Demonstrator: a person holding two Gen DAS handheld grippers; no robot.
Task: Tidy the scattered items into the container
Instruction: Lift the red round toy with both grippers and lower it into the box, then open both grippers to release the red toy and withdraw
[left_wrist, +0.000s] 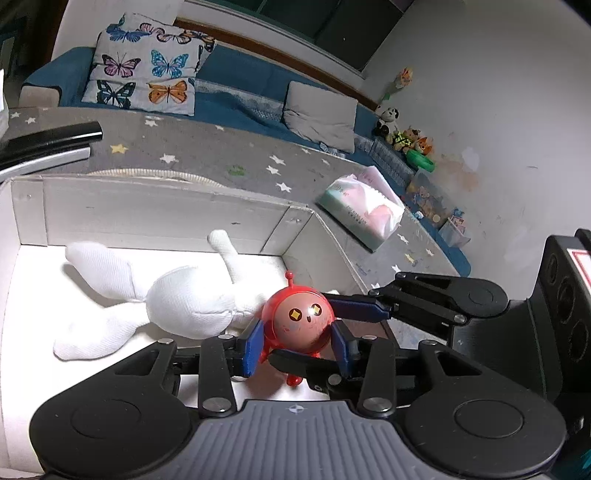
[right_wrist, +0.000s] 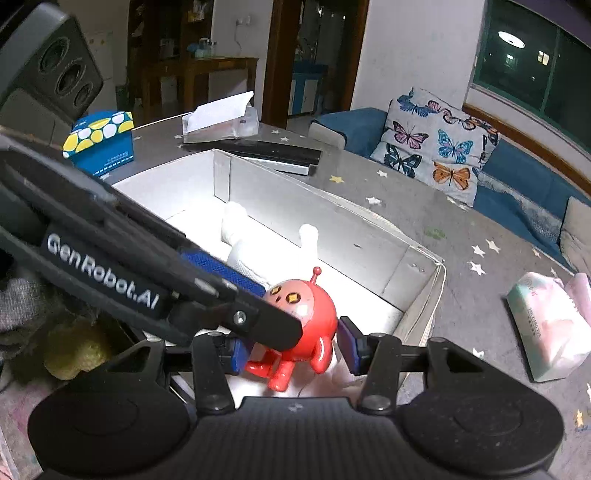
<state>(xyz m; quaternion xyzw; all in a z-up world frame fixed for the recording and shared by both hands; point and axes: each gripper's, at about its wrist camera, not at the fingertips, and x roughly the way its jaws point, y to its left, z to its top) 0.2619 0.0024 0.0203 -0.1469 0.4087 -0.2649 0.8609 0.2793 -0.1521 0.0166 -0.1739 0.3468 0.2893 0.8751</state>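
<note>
A round red toy figure with a pink face and an antenna hangs over the near right corner of the white open box. My left gripper is shut on it, its blue pads pressing on the toy's two sides. My right gripper also grips it crosswise; its fingers reach in from the right in the left wrist view. The left gripper's fingers cross the right wrist view and hide the right gripper's left pad. A white plush doll lies inside the box.
The box stands on a table with a grey star cloth. A soft tissue pack lies to the right of the box. Behind it are a blue-yellow carton, a white tissue box and a flat black item. A sofa with a butterfly pillow lies beyond.
</note>
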